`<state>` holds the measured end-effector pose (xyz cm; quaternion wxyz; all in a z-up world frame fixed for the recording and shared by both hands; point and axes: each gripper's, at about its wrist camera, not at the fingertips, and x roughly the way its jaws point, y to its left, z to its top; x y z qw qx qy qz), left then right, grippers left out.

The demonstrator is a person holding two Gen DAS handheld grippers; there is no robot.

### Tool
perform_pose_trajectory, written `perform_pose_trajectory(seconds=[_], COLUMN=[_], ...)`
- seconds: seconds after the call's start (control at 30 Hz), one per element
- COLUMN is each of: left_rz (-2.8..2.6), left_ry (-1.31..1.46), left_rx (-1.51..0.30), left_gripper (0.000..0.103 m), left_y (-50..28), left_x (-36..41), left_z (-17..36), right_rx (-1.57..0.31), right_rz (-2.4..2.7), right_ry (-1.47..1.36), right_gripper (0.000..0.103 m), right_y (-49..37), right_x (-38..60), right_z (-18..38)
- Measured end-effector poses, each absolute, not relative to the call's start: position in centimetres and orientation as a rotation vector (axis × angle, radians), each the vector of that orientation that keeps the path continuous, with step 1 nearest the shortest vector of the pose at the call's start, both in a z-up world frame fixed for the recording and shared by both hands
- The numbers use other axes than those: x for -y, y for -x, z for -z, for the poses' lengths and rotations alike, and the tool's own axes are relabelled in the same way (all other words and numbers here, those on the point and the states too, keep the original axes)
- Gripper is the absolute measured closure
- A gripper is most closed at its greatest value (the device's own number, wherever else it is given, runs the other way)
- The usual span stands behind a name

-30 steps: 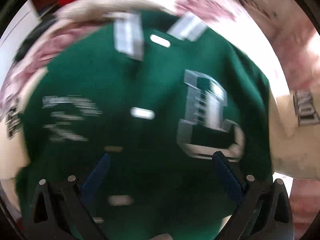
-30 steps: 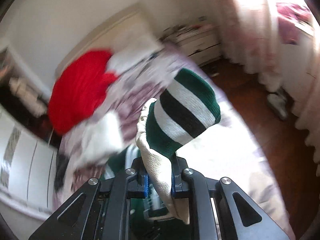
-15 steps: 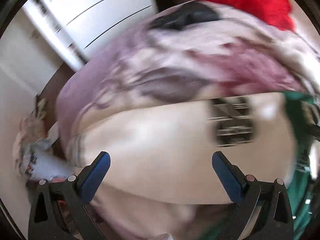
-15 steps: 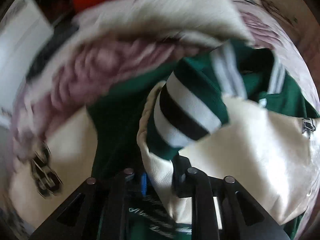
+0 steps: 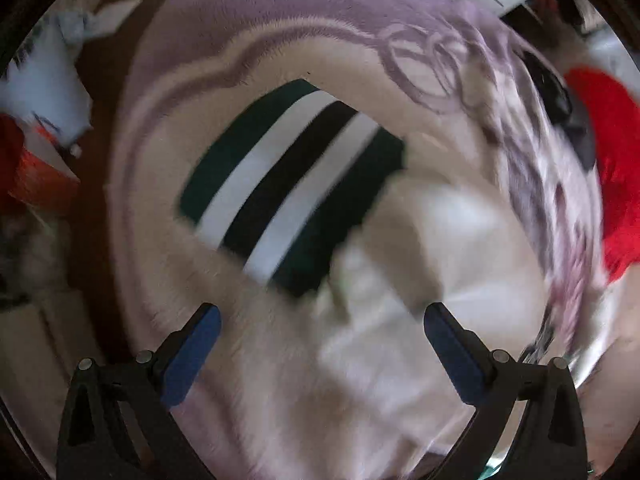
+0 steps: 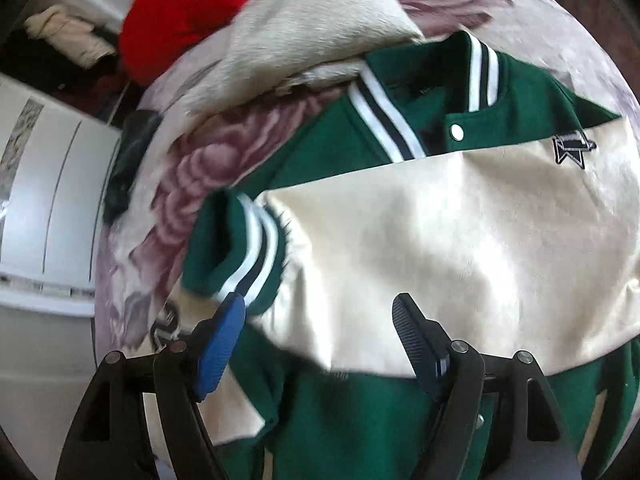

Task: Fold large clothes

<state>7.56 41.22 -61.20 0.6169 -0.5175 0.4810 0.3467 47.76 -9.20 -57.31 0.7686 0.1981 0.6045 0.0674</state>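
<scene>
Right gripper [image 6: 316,344] jaws opening — striped cuff [image 6: 236,252], pinched moment ago, now free, its cream sleeve [image 6: 460,248] lying across green jacket [image 6: 352,420] on bed. Left gripper [image 5: 320,354], spread and empty, now above other cuff [image 5: 288,180] — second sleeve fold probably next.

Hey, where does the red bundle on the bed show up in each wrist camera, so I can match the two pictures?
Left wrist: red bundle at the right edge, about mid-height, blurred.
Right wrist: red bundle at the top, left of centre, behind the cream fabric.
Shared landmark: the purple floral blanket, which lies beside the bundle in both views.
</scene>
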Motion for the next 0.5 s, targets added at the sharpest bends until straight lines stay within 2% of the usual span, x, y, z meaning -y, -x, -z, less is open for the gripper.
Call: perform_pose_trajectory(seconds=[0.03, 0.07, 0.1, 0.13, 0.2, 0.23, 0.33, 0.5], left_rz=[-0.82, -0.836, -0.862, -0.88, -0.895, -0.903, -0.875, -0.781], left_ry=[1.195, 1.184, 1.143, 1.078, 0.97, 0.952, 0.962, 0.978], left_rx=[-1.106, -1.081, -1.06, -1.056, -1.033, -0.994, -0.88, -0.734], left_gripper=[0.005, 0.008, 0.027, 0.056, 0.085, 0.089, 0.093, 0.095], left_y=[-7.9, -8.4, -9.0, -10.0, -12.0, -12.6, -14.9, -20.9], left_x=[-41.8, -42.3, -42.6, -43.0, -43.8, -44.3, -47.0, -52.0], left_z=[61.8, 61.9, 61.4, 60.7, 58.7, 57.6, 54.4, 49.2], right_rx=[-1.313, -1.317, -1.33, -1.339, -1.335, -1.328, -1.283, -1.211], right_rz=[-0.129, -0.118, -0.116, -0.121, -0.13, -0.132, -0.124, -0.086], right_ry=[-0.431, -0.435, -0.452, -0.478, -0.519, -0.516, -0.526, -0.588], right_gripper=[0.044, 0.059, 0.063, 0.063, 0.063, 0.063, 0.063, 0.063], right_y=[-48.2, -48.6, -49.0, -49.1, -49.3, -49.5, -49.6, -49.5], right_x=[8.8, 8.6, 8.1, 7.8, 6.6, 6.2, 5.7, 5.8], right_z=[57.9, 58.2, 58.6, 58.8, 58.9, 58.6, 56.9, 55.5])
